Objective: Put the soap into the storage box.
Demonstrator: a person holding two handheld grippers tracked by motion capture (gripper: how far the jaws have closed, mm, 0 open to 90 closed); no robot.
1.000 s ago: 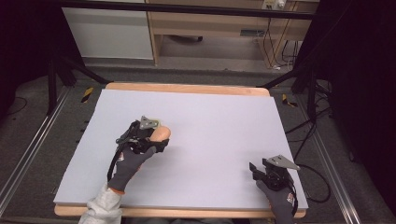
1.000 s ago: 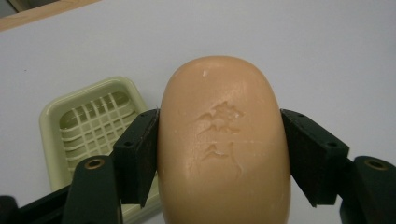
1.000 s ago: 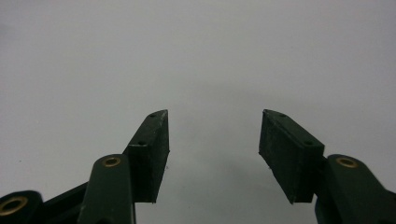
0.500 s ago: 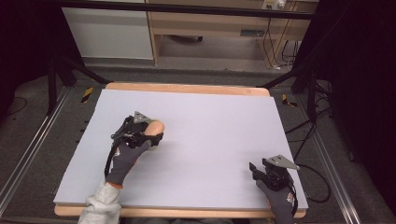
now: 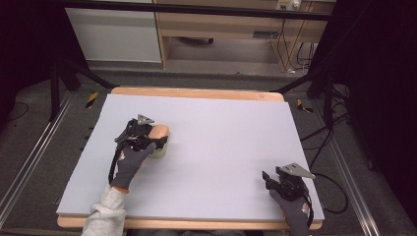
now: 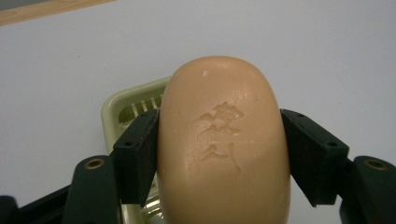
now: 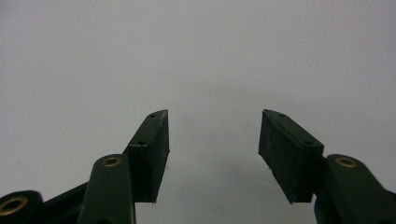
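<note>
**Soap carried over its dish**

The left gripper [image 6: 219, 154] clamps the peach soap bar [image 6: 224, 144], which over the last second has slid toward nine o'clock to hang above the pale green soap dish [image 6: 122, 109]; setting it down looks imminent. The bar's embossed mark is unreadable. The right gripper [image 7: 212, 149], at five o'clock on the table [image 5: 221, 128], gapes empty.

high view overlooks the table [image 5: 221, 128] — gripper views sit close above it.
</note>
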